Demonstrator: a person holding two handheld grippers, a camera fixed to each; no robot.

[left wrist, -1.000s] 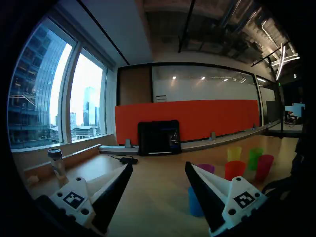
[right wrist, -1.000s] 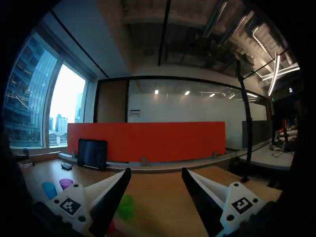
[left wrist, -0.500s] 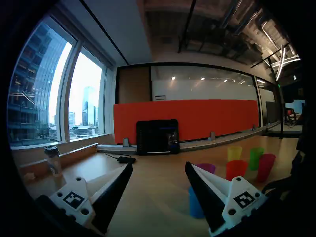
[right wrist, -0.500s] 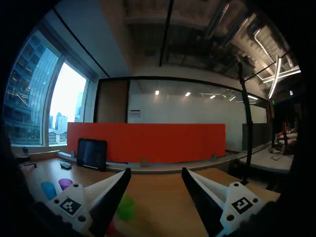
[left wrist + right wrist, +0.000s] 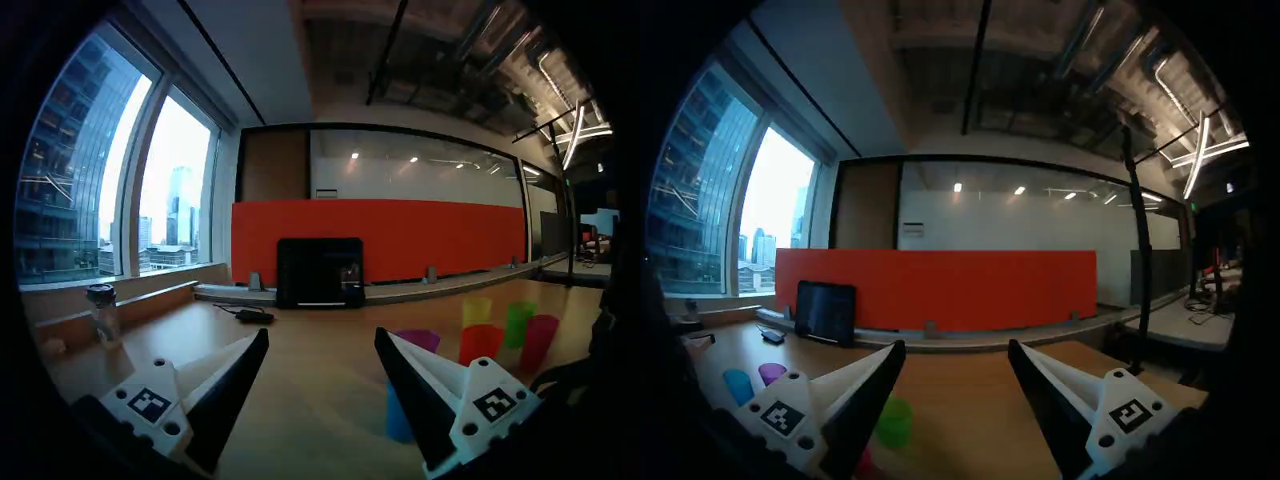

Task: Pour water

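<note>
Standing upright at the desk's window-side edge, the bottle (image 5: 102, 314) with its dark cap sits far to the left in the left gripper view, well apart from everything else. Bare desk (image 5: 320, 404) stretches between it and the cups.

The cups cluster toward the desk's right side. A blue cup (image 5: 397, 412) is nearest, partly hidden behind the right finger of the left gripper (image 5: 320, 334), with a purple cup (image 5: 419, 339) just behind it. Farther right stand an orange cup (image 5: 480, 342), a yellow cup (image 5: 477, 310), a green cup (image 5: 520, 320) and a pink cup (image 5: 540, 339), close together.

The left gripper's jaws are spread wide with nothing between them, raised over open wood. The right gripper (image 5: 955, 346) is likewise spread and empty. In the right gripper view the green cup sits just behind its left finger, and the blue and purple cups are farther off to the left.

Along the desk's far edge a dark tablet (image 5: 320, 272) leans against an orange partition (image 5: 416, 240), with a small cable (image 5: 244, 314) lying before it. A tall window (image 5: 172, 200) runs along the left side.
</note>
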